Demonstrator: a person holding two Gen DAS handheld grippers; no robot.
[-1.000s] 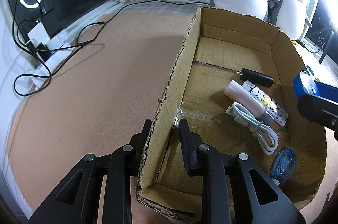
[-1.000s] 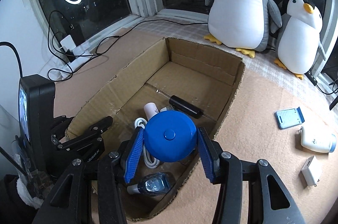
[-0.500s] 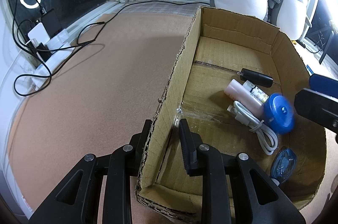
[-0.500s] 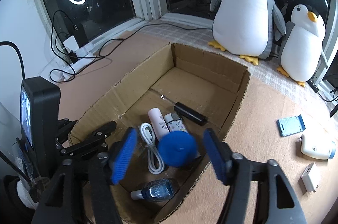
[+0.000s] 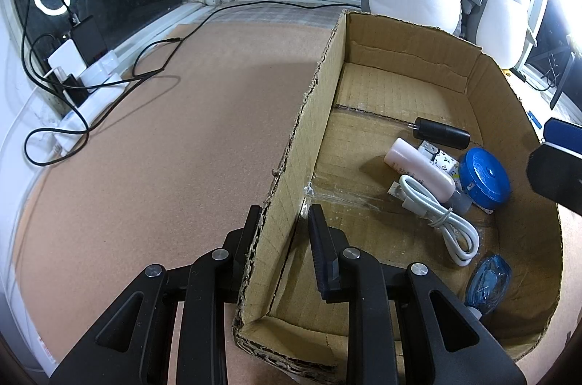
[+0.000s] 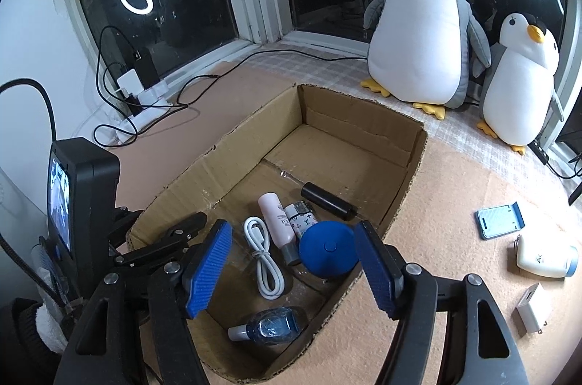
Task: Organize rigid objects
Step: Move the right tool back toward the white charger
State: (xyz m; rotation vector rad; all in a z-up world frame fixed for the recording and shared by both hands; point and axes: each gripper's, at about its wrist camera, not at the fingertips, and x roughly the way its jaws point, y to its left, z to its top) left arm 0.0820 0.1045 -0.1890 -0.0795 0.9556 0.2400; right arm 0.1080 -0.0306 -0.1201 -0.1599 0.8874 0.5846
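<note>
Right gripper [image 6: 293, 270] wide open, empty above box [image 6: 414, 152] — blue disc [image 6: 329, 254] lies against right wall. Left gripper [image 5: 283, 236] straddles left wall, pinch unclear — box could slide if jolted.

box [image 6: 411, 167]: rough matt corrugated cardboard
round case [image 6: 329, 253]: smooth blue plastic
cable [image 6: 265, 268]: glossy white plastic
penguins [image 6: 422, 32]: soft plush cloth

Left tool [image 5: 283, 221] straddles the cardboard box [image 5: 411, 65] wall; blue round case [image 5: 483, 181] lies inside.
</note>
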